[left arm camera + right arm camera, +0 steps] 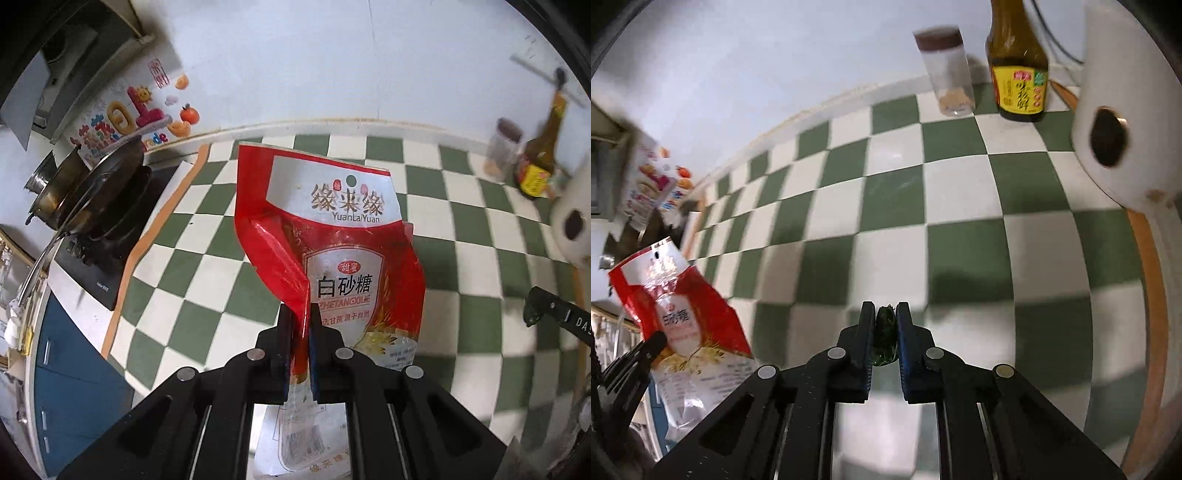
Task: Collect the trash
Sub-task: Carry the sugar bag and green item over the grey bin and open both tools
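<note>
Both tongs loaded, trash lifted off the checkered bench (960, 192)

Left of the soy bottle (1017, 70), the left tongs (300, 314) were clamped on a crumpled red sugar bag (332, 236) reading "YuanLaiYuan" and 白砂糖, held above the bench. The right tongs (885, 314), nearer the bottle, pinched a small dark green scrap (885, 339). I'd say keep both squeezes firm and carry level, since the bag was only held by a fold.

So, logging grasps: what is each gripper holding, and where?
Left gripper: red sugar bag, pinched at a fold on its lower part. Right gripper: small dark green scrap, squeezed across its middle.
</note>
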Tool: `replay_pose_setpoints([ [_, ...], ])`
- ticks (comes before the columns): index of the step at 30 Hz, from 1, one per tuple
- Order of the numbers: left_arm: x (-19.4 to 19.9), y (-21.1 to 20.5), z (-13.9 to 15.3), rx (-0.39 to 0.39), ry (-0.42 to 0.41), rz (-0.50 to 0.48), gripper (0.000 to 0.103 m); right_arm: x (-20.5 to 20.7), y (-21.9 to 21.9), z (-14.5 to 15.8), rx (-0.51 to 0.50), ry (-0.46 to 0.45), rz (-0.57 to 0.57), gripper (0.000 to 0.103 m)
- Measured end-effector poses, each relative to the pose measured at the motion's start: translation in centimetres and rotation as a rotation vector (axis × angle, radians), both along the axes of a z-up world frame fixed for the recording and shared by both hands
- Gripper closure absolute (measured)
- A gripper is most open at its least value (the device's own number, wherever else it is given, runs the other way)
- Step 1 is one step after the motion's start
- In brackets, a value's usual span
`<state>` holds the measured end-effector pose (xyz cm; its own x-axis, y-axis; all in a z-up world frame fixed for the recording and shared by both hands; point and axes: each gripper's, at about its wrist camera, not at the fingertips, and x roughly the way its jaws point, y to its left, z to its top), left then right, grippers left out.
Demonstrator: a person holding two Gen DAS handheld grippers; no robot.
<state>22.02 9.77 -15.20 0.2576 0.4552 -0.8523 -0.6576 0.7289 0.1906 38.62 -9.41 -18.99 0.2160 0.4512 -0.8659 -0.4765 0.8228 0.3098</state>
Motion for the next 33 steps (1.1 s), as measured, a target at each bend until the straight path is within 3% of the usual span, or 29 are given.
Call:
replay_pose_setpoints([
  [7, -10.3, -1.9, 3.7, -0.015, -0.096, -0.106, 0.098, -12.7, -2.7, 4.9, 0.068, -0.075, -0.034, 0.091],
  [11, -16.2, -3.1, 4.3, -0.039, -0.099, -0.179, 0.098, -21.0, -5.1, 6.6, 0.100, -0.094, -0.077, 0.092],
  [16, -22.6, -4.4, 2.8, -0.103, -0.033, -0.226, 0.098, -30.1, -7.8, 5.7, 0.096, -0.034, -0.110, 0.092],
  [19, -25.1, -5.0, -0.1, -0.156, 0.035, -0.234, 0.098, -33.9, -9.0, 3.6, 0.063, 0.017, -0.109, 0.092],
  [24, -27.1, -6.1, -8.1, -0.271, 0.177, -0.205, 0.098, -37.1, -10.6, -3.1, -0.006, 0.123, -0.099, 0.092],
  [27, -27.3, -6.8, -14.1, -0.311, 0.247, -0.188, 0.098, -37.5, -11.3, -9.2, -0.032, 0.216, -0.093, 0.092],
  [29, -26.8, -7.1, -18.2, -0.338, 0.288, -0.178, 0.098, -37.5, -11.7, -14.2, -0.041, 0.271, -0.084, 0.092],
  [33, -25.7, -7.3, -30.3, -0.409, 0.383, -0.133, 0.097, -36.9, -12.4, -26.7, -0.070, 0.377, -0.090, 0.092],
])
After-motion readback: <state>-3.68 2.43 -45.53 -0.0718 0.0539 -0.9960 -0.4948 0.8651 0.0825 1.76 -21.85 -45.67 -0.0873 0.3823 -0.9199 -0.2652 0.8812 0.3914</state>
